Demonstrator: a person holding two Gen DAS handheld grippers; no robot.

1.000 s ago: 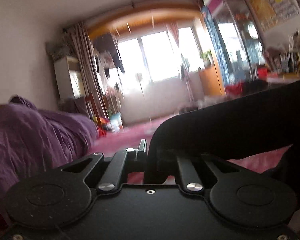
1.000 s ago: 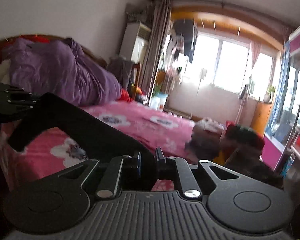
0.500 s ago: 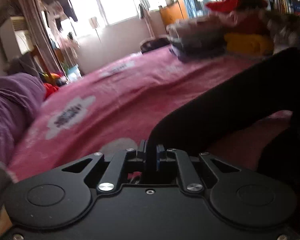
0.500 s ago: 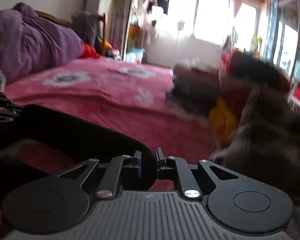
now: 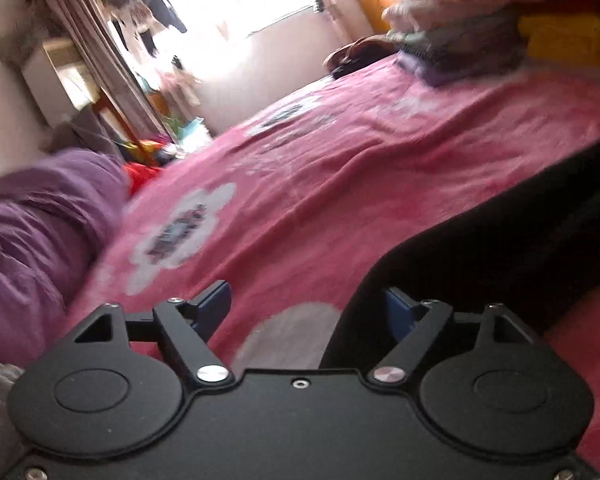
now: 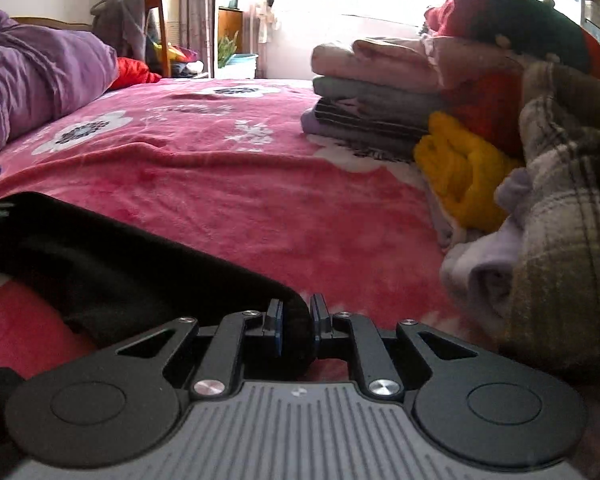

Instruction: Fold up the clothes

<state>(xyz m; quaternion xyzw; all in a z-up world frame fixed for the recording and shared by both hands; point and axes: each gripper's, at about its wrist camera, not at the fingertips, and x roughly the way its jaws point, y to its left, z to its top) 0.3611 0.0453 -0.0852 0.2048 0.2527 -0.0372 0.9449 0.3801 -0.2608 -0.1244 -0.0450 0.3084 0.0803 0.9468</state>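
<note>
A black garment [image 5: 480, 248] lies low over the pink bed, stretched between my two grippers. In the left wrist view my left gripper [image 5: 306, 306] stands wide open. The cloth's end rests loose against the inside of its right finger [image 5: 398, 310], while the left finger [image 5: 216, 304] is bare. In the right wrist view my right gripper [image 6: 298, 320] is shut on the other end of the black garment [image 6: 112, 264], which runs off to the left just above the blanket.
The bed has a pink floral blanket [image 6: 228, 184]. A purple duvet [image 6: 32, 76] is heaped at the left. At the right are a stack of folded clothes [image 6: 372, 96], a yellow garment [image 6: 460, 168] and a plaid garment [image 6: 564, 208] close to my right gripper.
Both grippers have dropped from facing the room down to the bed. My left gripper has opened and let go of the black garment. My right gripper keeps its hold.
</note>
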